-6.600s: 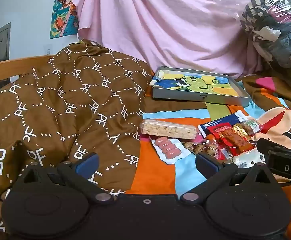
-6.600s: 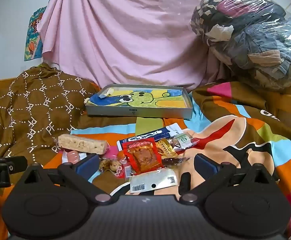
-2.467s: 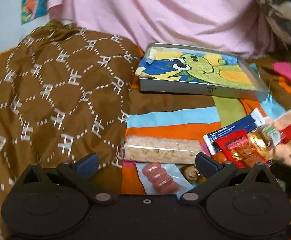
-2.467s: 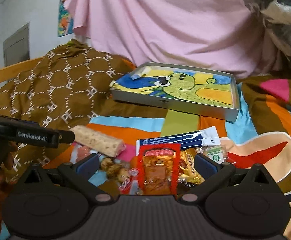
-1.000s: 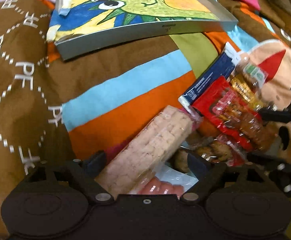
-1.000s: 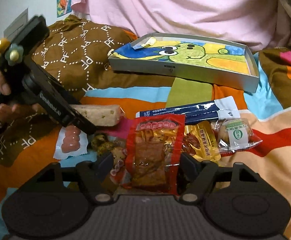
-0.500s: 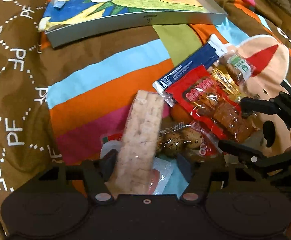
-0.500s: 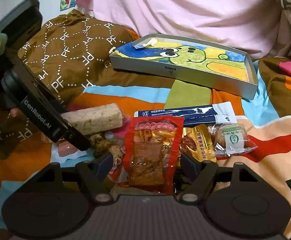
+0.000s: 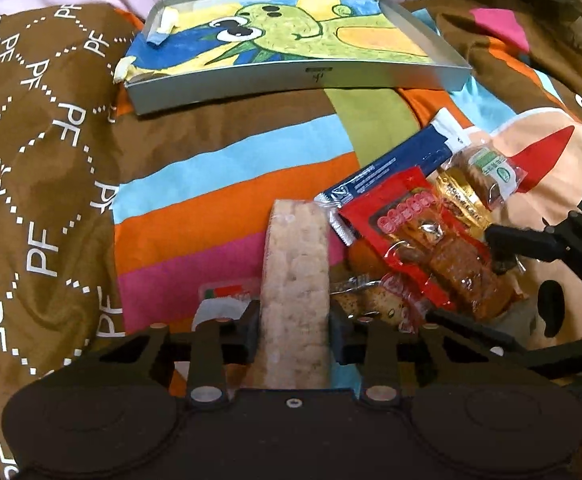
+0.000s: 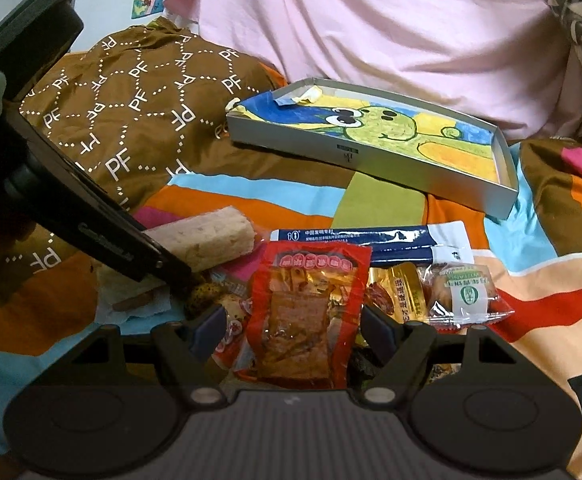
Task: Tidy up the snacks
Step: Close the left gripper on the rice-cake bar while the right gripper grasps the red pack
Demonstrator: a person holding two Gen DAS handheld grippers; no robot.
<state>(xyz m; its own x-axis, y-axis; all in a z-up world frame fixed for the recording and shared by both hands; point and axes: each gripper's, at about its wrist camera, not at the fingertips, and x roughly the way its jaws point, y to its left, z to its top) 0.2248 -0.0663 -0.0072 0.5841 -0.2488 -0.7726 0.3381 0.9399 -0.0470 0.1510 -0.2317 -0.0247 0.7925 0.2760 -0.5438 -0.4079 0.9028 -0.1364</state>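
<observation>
While the left gripper (image 9: 294, 338) has just been closing, its fingers (image 9: 249, 330) now press on both sides of the pale rice bar (image 9: 295, 276), whose far end points toward the tray (image 9: 295, 76). Beside the bar lie the sausage pack (image 9: 221, 300) and a bag of speckled eggs (image 9: 367, 300). The right gripper (image 10: 293, 330) stands open, its fingers (image 10: 209, 330) on either side of the red snack pack (image 10: 307, 312), not clearly pressing it. Beyond that pack lie a gold packet (image 10: 401, 292), a small wrapped cake (image 10: 465, 292) and a long blue packet (image 10: 371, 240), all on the striped bed cover (image 9: 211, 184). Farther back sits the shallow grey tray with a green cartoon drawing, empty of snacks, next to a brown patterned quilt (image 10: 143, 92).
</observation>
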